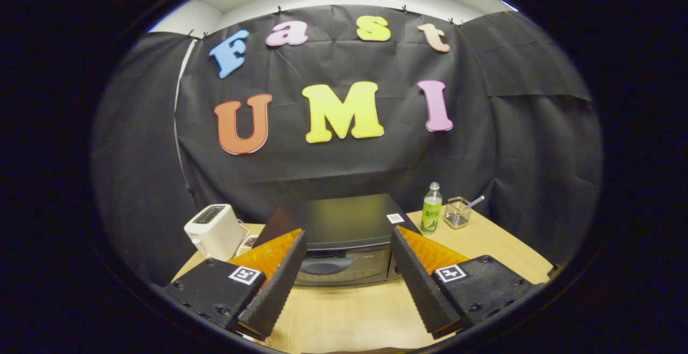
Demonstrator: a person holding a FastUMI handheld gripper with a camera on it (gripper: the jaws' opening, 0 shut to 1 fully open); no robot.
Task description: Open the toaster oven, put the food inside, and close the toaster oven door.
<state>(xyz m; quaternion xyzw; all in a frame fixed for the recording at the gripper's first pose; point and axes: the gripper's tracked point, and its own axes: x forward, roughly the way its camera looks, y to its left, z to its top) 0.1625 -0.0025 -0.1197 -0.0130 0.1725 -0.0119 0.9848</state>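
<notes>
**Squared up to the toaster oven, nothing in my grasp yet**

Between my two fingers, at the far middle of the table [344, 311], sits the black toaster oven [339, 236], its door shut and facing me. I hold my gripper [348, 260] spread wide and empty, one finger on each side of the oven's front, which I take as lining up for the door before anything else can go in. My fingers [279, 279] are long wedges with black ribbed pads on the inner faces and orange backs, a texture made for gripping a smooth bar without slipping.

The oven is a boxy thing with a flat matte top that carries a small white square sticker near its right back corner. Its front shows a dark glass panel with a curved shape across it, probably the handle, though I cannot make out its exact form from here. I see no food, so I cannot say where it waits.

Toward the far left corner stands a white toaster [214, 231], rounded and glossy, with a slot on top. Toward the far right corner a green-labelled plastic bottle [431, 210] stands upright just beside the oven, and next to it a small wire-mesh holder [457, 213] with a pale utensil leaning out. The tabletop is light wood grain, smooth and bare ahead of me.
</notes>
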